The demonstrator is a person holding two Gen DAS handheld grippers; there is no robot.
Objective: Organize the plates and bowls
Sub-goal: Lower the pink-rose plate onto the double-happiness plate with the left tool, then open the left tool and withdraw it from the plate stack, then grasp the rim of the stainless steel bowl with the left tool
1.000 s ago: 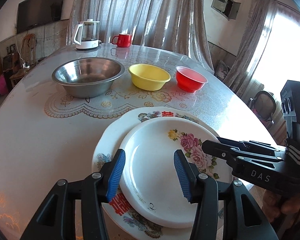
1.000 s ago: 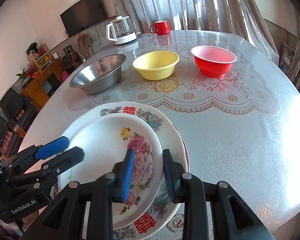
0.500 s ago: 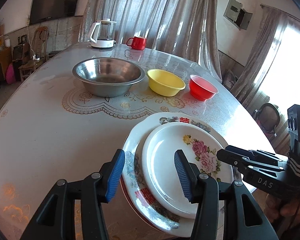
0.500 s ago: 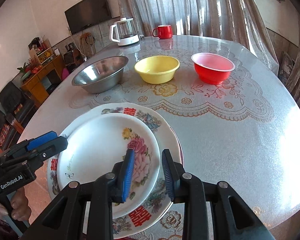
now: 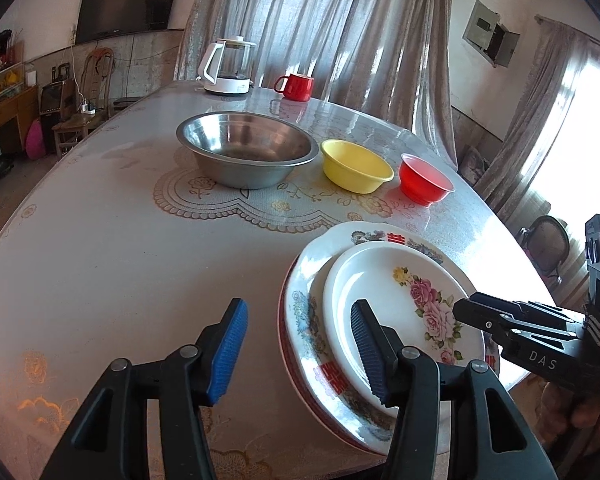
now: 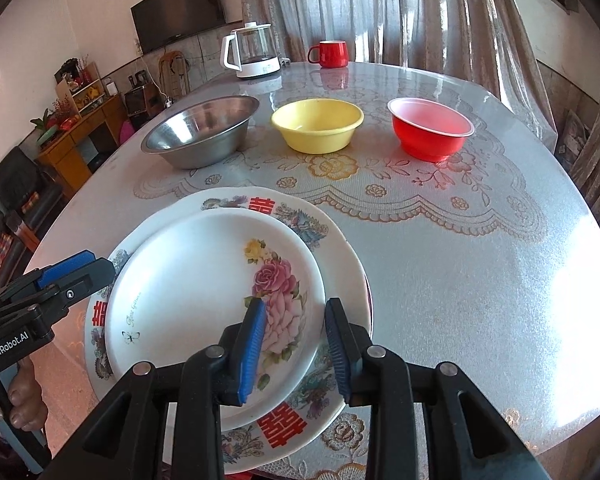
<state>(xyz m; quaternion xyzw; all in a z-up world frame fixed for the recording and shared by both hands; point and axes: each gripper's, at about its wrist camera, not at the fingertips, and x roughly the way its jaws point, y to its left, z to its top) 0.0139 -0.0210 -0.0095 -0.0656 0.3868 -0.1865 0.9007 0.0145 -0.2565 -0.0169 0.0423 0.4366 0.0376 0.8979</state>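
Right wrist view first: the round table [image 6: 480, 280] fills the room's middle, and at its near edge sits the plate stack, a big patterned plate [image 6: 300, 224] with a smaller rose plate [image 6: 204, 280] lying flat on top, slid toward the person's left. A red rim peeks from under the stack, so there may be a third plate; I can't be sure. Beyond them, well apart, three bowls stand in a row: a steel bowl [image 6: 200, 136], largest, on the left, a yellow bowl [image 6: 316, 124] in the middle, a red bowl [image 6: 432, 128] on the right.

What the next move turns on, I'd say: the bowls lie straight ahead across the table, the steel one on the left gripper's [image 5: 296, 348] side, the red one on the right gripper's [image 6: 296, 348] side. Both tongs are spread and hold nothing; the right pair hangs over the rose plate's near rim, the left pair just off the stack's left edge.

Smaller things at the far side: one kettle [image 6: 252, 54], one red mug [image 6: 330, 53].
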